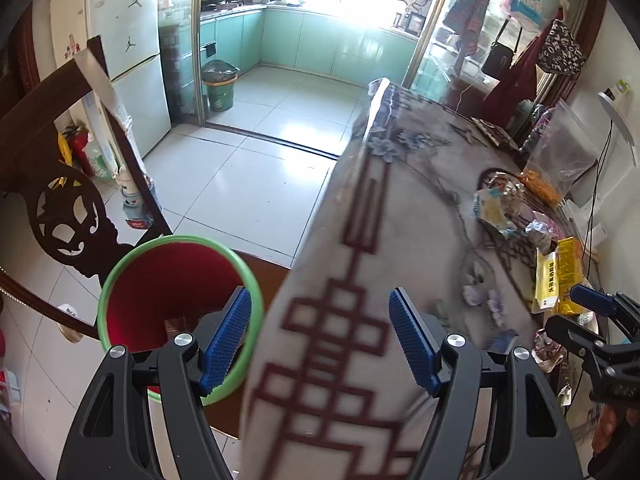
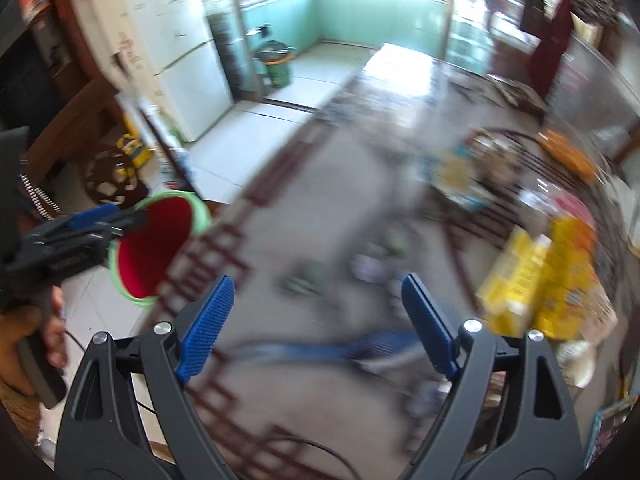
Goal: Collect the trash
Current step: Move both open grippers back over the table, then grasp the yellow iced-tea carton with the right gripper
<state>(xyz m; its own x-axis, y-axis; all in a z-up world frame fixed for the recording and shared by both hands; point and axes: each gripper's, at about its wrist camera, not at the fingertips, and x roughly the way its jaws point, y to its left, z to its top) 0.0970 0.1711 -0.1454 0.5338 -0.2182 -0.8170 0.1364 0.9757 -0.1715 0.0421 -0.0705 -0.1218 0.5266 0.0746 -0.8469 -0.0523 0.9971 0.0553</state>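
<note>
A red trash bin with a green rim [image 1: 172,292] stands on a chair beside the table; it also shows in the right wrist view [image 2: 156,248]. My left gripper [image 1: 320,336] is open and empty, held over the table edge next to the bin. Wrappers lie on the table at the right: a crumpled foil and blue wrapper pile [image 1: 504,204] and yellow packets [image 1: 558,276], blurred in the right wrist view [image 2: 536,276]. My right gripper [image 2: 316,320] is open and empty above the table, with a blue wrapper [image 2: 352,350] just below it. The right wrist view is motion-blurred.
The table [image 1: 400,208] has a patterned cloth with a dark red border. A carved wooden chair [image 1: 68,216] stands left of the bin. A clear plastic bag [image 1: 560,156] sits at the table's far right. A green bin [image 1: 218,84] stands in the kitchen beyond.
</note>
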